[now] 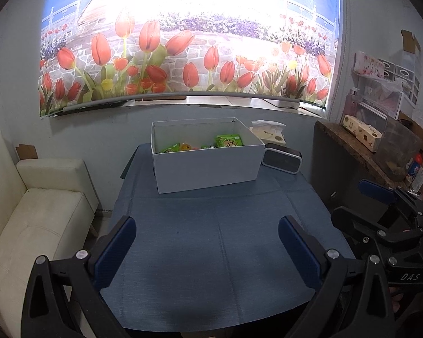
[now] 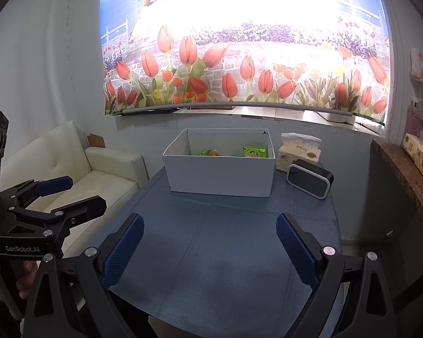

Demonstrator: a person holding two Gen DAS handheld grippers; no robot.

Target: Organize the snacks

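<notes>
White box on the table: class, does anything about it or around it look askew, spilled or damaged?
Little stands out. The white box sits upright on the blue tablecloth, slightly angled to the table edge, with the snack packets inside and none spilled. Its back right rim corner looks slightly nicked. Both tongs, left and right, hang open and empty.

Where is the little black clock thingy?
In both views the black clock stands on the blue table at the far right, just right of the white box and in front of the tissue pack.
</notes>
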